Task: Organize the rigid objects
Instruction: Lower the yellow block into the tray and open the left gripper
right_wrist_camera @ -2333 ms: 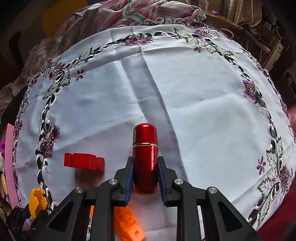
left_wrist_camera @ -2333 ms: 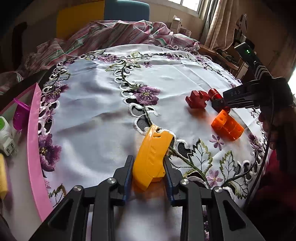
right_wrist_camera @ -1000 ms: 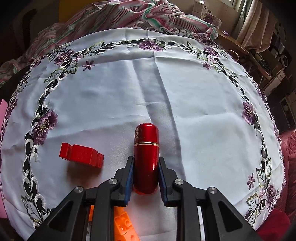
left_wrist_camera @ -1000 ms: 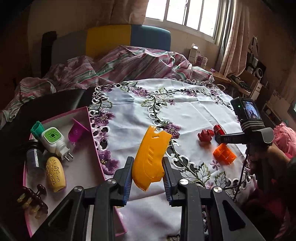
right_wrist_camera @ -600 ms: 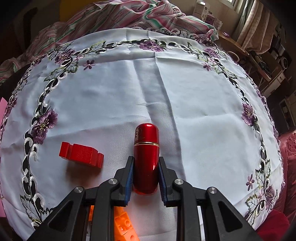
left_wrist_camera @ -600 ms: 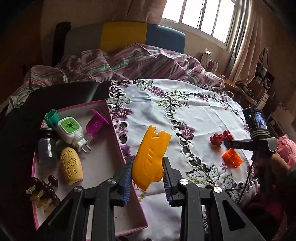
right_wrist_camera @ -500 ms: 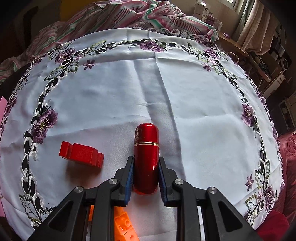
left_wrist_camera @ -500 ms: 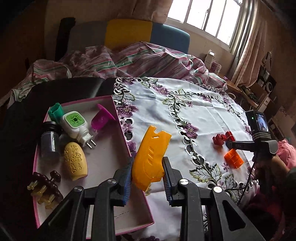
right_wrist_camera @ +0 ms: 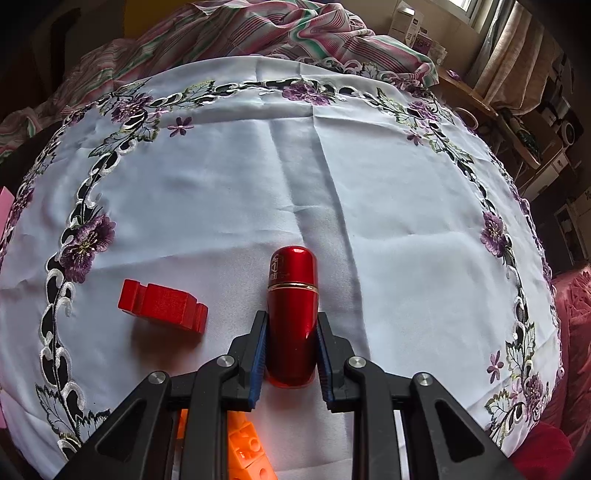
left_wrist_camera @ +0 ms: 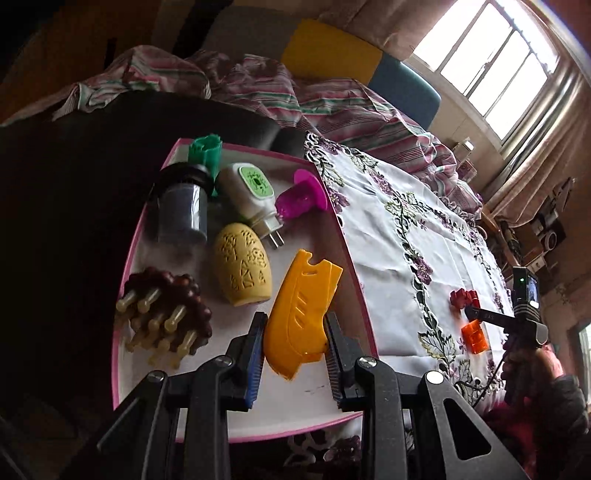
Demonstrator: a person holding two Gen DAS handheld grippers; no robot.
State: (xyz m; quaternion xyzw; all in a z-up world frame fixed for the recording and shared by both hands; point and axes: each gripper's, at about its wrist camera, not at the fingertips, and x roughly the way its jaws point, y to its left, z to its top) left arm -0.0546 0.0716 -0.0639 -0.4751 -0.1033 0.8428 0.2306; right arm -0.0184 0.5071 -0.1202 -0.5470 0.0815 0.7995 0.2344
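My left gripper (left_wrist_camera: 295,328) is shut on a flat yellow plastic piece (left_wrist_camera: 301,314) and holds it above the pink-rimmed tray (left_wrist_camera: 354,254), over its right part. My right gripper (right_wrist_camera: 290,330) is shut on a glossy red capsule-shaped case (right_wrist_camera: 291,314) that rests on the white embroidered tablecloth (right_wrist_camera: 332,177). A red block (right_wrist_camera: 162,304) lies just left of that case. An orange block (right_wrist_camera: 245,454) shows partly under the right gripper. In the left wrist view the right gripper (left_wrist_camera: 471,313) sits far right beside the red block (left_wrist_camera: 462,296) and the orange block (left_wrist_camera: 474,335).
The tray holds a yellow carved oval (left_wrist_camera: 243,269), a brown beaded clip (left_wrist_camera: 166,317), a dark jar (left_wrist_camera: 181,214), a white plug with a green face (left_wrist_camera: 251,195), a magenta piece (left_wrist_camera: 301,197) and a green piece (left_wrist_camera: 205,149). A striped cloth (right_wrist_camera: 266,29) is heaped behind the table.
My left gripper has swung left with the yellow piece, from over the tablecloth's edge to over the tray, and has rolled. The right gripper and the red case have stayed put.
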